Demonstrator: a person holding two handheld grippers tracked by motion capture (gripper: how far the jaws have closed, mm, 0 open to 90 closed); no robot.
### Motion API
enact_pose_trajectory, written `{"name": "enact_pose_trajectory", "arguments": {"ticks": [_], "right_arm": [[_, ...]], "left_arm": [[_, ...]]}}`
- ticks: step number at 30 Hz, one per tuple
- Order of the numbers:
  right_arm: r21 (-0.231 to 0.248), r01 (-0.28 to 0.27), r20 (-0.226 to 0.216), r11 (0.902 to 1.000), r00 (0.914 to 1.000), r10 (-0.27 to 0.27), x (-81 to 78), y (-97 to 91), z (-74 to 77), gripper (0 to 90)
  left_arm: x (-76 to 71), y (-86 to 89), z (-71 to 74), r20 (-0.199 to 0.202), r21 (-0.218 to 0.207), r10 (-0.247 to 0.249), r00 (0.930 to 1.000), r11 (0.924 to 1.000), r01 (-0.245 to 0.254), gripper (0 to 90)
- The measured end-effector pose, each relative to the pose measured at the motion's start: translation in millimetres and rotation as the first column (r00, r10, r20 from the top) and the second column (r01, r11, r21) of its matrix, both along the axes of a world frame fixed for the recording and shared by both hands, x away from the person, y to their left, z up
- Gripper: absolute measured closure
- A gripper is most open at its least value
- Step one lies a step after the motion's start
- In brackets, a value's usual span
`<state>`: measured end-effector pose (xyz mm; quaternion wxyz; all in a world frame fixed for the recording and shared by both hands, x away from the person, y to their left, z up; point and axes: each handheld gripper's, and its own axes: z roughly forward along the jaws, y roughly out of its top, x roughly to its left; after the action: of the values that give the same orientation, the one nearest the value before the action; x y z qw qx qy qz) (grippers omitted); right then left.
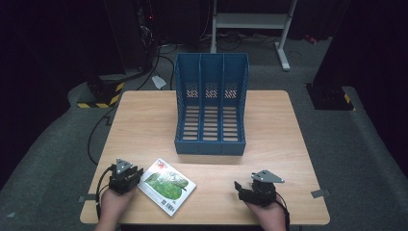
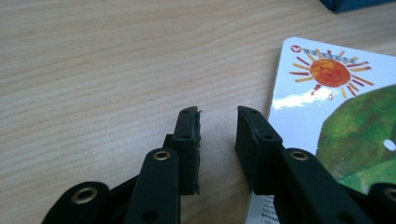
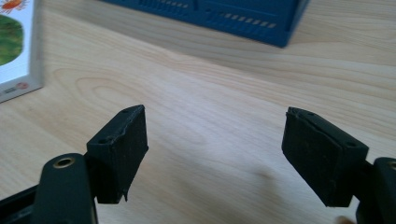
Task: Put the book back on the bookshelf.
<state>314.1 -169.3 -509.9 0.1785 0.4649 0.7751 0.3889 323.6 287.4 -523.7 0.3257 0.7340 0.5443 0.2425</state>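
Both hands enter from 6 o'clock — the left gripper (image 1: pixel 126 174) with its 2 jaws a narrow gap apart, the right gripper (image 1: pixel 253 186) spread wide — nothing between either pair.

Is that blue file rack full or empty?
Empty: the blue file rack shows bare slotted floors in all three compartments; the book lies outside on the table.

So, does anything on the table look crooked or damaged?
Only the book: it lies flat but turned at an angle to the table edge, beside the left gripper. The blue file rack stands square, and nothing looks damaged.
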Motion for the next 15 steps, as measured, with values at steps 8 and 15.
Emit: {"name": "enact_pose_trajectory", "arguments": {"ticks": [8,15], "right_arm": [[-0.043,-0.074,0.002,0.9964,0.9973,0.074,-5.0,24.0,-4.5,22.4],[-0.057,-0.091,-0.010,0.9942,0.9958,0.091,-5.8,28.2,-6.9,23.3]], "left_arm": [[-9.5,-14.2,1.5,-0.013,-0.005,-0.067,0.9977,0.9977,0.067,70.0],[-10.4,-33.2,1.3,-0.006,0.007,-0.112,0.9936,0.9936,0.112,70.0]]}}
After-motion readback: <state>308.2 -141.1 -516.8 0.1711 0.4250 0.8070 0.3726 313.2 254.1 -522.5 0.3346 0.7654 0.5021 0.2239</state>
